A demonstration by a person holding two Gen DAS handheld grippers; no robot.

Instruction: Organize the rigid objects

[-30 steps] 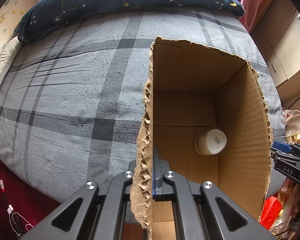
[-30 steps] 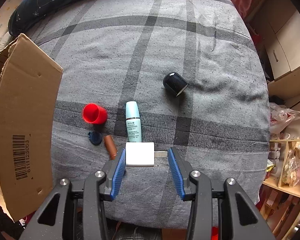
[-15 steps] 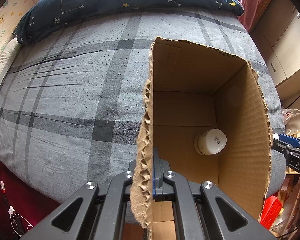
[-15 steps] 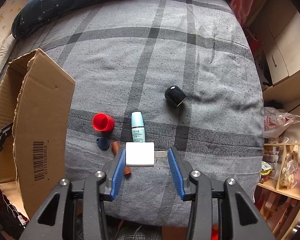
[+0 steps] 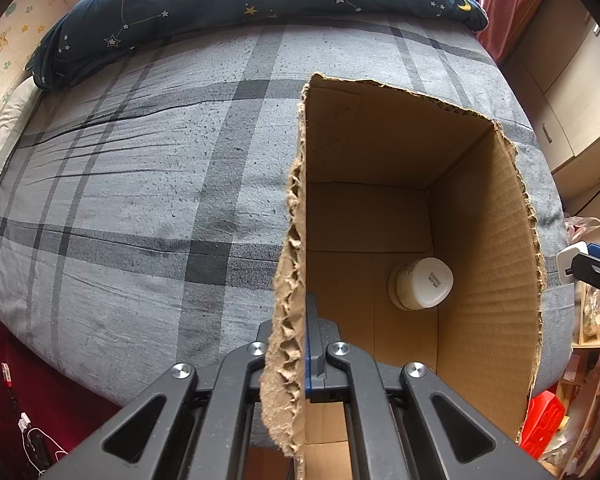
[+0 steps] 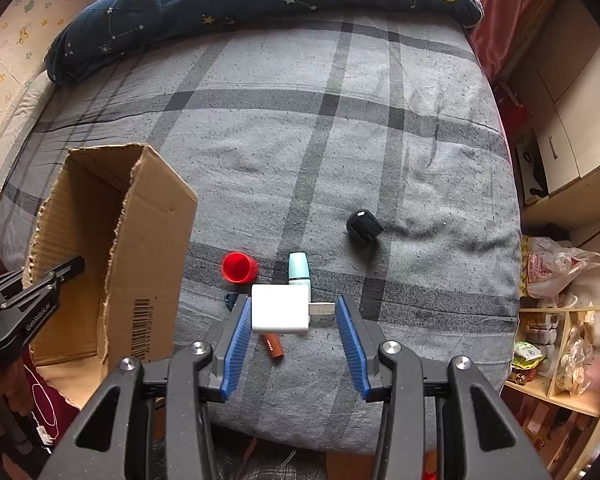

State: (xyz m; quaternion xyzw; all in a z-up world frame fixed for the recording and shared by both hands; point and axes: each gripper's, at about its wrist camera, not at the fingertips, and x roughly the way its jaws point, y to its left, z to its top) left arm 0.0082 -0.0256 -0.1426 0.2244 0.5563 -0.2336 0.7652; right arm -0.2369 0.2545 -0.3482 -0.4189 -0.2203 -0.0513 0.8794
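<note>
A: Charger [image 6: 280, 309] sits crosswise in the right gripper [image 6: 288, 320], its body against one blue pad [image 6: 236, 340] and its prongs against the other, so the jaws stand fairly wide and the hold looks thin

B: Then the carry should probably be slow and level; a tilt could let the plug pivot on those prongs

A: The left gripper [image 5: 306, 354] is clamped narrow on the torn near wall of the box [image 6: 152, 248], which looks like the place to drop it. The opening lies to the left of the right gripper, with a white jar [image 5: 420, 284] already on the floor inside

B: Best judged, the charger should clear the ragged rim before the jaws part, and land beside the jar, not on it

A: Left on the bed [image 6: 300, 140] are a red cup [image 6: 238, 267], a pale tube [image 6: 298, 268], a brown stick [image 6: 272, 345], a black cap [image 6: 363, 227] and something small and blue, mostly hidden

B: The left gripper should hold the wall steady meanwhile
</note>
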